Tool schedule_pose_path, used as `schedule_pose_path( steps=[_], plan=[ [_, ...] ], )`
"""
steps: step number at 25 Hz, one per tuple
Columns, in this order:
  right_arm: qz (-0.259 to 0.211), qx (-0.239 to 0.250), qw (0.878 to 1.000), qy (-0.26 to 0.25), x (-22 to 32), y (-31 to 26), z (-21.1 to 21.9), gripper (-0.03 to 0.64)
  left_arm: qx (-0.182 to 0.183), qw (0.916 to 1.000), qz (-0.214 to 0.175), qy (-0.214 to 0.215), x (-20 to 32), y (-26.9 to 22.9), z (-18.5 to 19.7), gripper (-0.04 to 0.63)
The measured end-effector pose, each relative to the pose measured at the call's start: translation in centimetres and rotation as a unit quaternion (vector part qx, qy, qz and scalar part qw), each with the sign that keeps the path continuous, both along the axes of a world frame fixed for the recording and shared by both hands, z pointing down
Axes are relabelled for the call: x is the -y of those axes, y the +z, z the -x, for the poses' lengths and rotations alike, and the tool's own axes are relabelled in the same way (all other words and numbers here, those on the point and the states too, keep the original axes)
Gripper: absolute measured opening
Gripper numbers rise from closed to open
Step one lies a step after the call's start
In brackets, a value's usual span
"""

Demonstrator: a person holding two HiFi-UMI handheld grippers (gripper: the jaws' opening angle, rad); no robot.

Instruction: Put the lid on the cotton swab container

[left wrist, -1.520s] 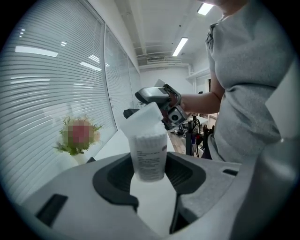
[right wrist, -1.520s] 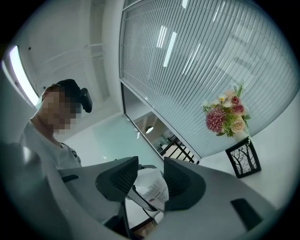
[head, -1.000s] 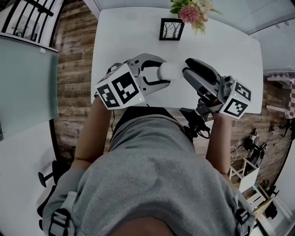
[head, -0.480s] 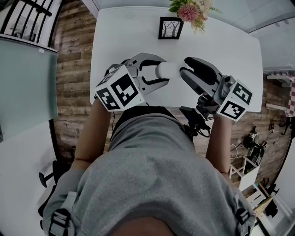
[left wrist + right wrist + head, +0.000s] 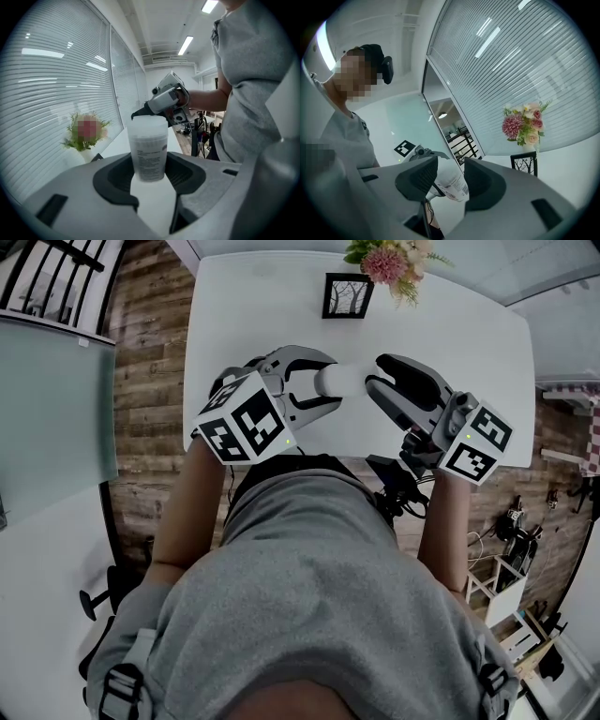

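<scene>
Left gripper (image 5: 323, 390) clamps the cotton swab container (image 5: 339, 381) above the white table (image 5: 441, 324); right gripper (image 5: 370, 385) pinches its lid (image 5: 149, 123); window blinds (image 5: 56, 84) behind.

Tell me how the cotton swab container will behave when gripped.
Probably light: the translucent cotton swab container looks like thin plastic. Its smooth round wall could slip or twist between the pads of the left gripper. Laid sideways on the table, it would likely roll.

Print on the container (image 5: 148, 140) illegibly small
</scene>
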State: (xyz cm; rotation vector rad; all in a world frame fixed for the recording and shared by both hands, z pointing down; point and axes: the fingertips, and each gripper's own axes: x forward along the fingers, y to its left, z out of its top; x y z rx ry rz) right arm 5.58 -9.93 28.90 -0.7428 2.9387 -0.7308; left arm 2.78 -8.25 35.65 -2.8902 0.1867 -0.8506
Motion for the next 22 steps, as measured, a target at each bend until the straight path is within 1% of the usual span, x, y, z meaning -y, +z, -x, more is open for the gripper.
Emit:
schedule_pose_path(
  steps=[2, 6, 9, 10, 14, 16, 18, 20, 22],
  plan=[
    [0.000, -0.006, 1.000, 0.003, -0.1, 0.2, -0.1, 0.170, 0.007, 1.0000, -0.004, 0.000, 0.0, 0.3, 0.2, 0.199],
    [-0.007, 0.007, 1.000, 0.023, 0.3, -0.3, -0.8, 0.170, 0.000, 0.9999, 0.006, -0.013, 0.3, 0.4, 0.7, 0.200],
    [-0.016, 0.005, 0.999, 0.038, 0.7, -0.5, -1.4, 0.166, -0.001, 0.9996, 0.007, -0.026, 0.8, 0.5, 1.3, 0.200],
    [-0.019, 0.006, 0.999, 0.042, 0.8, -0.6, -1.6, 0.159, -0.003, 0.9995, 0.008, -0.031, 0.9, 0.5, 1.5, 0.200],
    [-0.033, 0.007, 0.998, 0.061, 0.9, -0.9, -2.2, 0.097, -0.010, 0.9989, 0.008, -0.045, 1.4, 0.5, 1.9, 0.200],
    [-0.046, -0.007, 0.996, 0.072, 1.0, -0.8, -2.4, 0.070, -0.015, 0.9985, 0.006, -0.053, 1.7, 0.4, 2.1, 0.201],
    [-0.068, -0.039, 0.993, 0.085, 1.1, -0.8, -2.4, 0.054, -0.012, 0.9978, 0.003, -0.065, 2.0, 0.5, 2.4, 0.201],
    [-0.091, -0.066, 0.989, 0.093, 1.2, -0.8, -2.4, 0.043, -0.007, 0.9969, -0.004, -0.078, 2.5, 0.8, 2.7, 0.199],
    [-0.105, -0.080, 0.987, 0.095, 1.1, -1.0, -2.4, 0.037, -0.011, 0.9961, -0.007, -0.087, 3.0, 0.8, 2.9, 0.201]
  ],
)
